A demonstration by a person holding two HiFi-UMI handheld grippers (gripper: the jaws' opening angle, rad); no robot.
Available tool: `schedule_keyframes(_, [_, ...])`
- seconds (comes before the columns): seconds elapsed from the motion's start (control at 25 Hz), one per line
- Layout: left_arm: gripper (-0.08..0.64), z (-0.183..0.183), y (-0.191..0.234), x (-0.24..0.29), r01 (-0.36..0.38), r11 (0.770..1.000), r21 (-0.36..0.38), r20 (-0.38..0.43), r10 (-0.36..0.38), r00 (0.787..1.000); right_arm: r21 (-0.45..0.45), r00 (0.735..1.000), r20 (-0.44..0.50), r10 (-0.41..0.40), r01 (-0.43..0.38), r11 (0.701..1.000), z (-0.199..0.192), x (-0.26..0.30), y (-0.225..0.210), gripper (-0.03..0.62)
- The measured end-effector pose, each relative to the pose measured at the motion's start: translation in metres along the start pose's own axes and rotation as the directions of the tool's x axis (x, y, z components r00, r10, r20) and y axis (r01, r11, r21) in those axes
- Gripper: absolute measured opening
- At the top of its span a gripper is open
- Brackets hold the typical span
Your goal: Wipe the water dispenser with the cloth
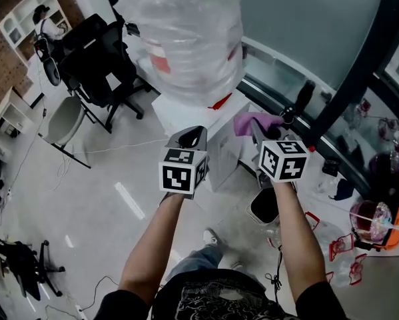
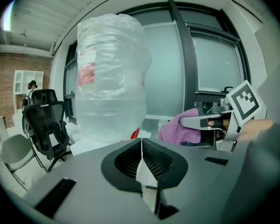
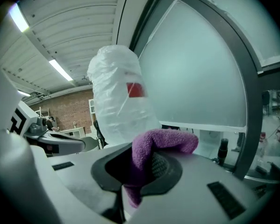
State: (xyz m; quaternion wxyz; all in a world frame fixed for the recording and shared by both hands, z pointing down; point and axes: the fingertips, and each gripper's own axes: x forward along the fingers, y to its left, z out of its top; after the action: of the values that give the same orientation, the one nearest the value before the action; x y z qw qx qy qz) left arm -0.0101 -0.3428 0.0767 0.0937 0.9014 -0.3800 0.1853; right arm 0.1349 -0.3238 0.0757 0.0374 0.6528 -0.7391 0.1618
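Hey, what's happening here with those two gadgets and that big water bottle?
A person holds a two-jaw gripper in each hand in front of a white water dispenser topped by a large plastic-wrapped bottle. The right gripper is clamped on a purple cloth, held near the dispenser's top beside the bottle. The left gripper is shut and empty, hovering alongside. Whether the cloth touches the dispenser is unclear.

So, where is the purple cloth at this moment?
In the head view, the purple cloth is at centre right, clamped in the right gripper beside the white water dispenser.
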Motion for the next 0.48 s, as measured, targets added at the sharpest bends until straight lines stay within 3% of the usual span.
schedule_keyframes(0.28, [0.028, -0.005, 0.024, 0.043, 0.015, 1.000, -0.007, -0.029, -0.015, 0.999, 0.042, 1.000, -0.001, -0.024, 0.024, 0.999, -0.006, 0.052, -0.031, 0.041])
schedule_keyframes(0.48, [0.028, -0.014, 0.030, 0.057, -0.023, 1.000, -0.012, -0.025, 0.023, 0.999, 0.084, 1.000, 0.020, 0.017, -0.018, 0.996, -0.021, 0.076, -0.047, 0.041])
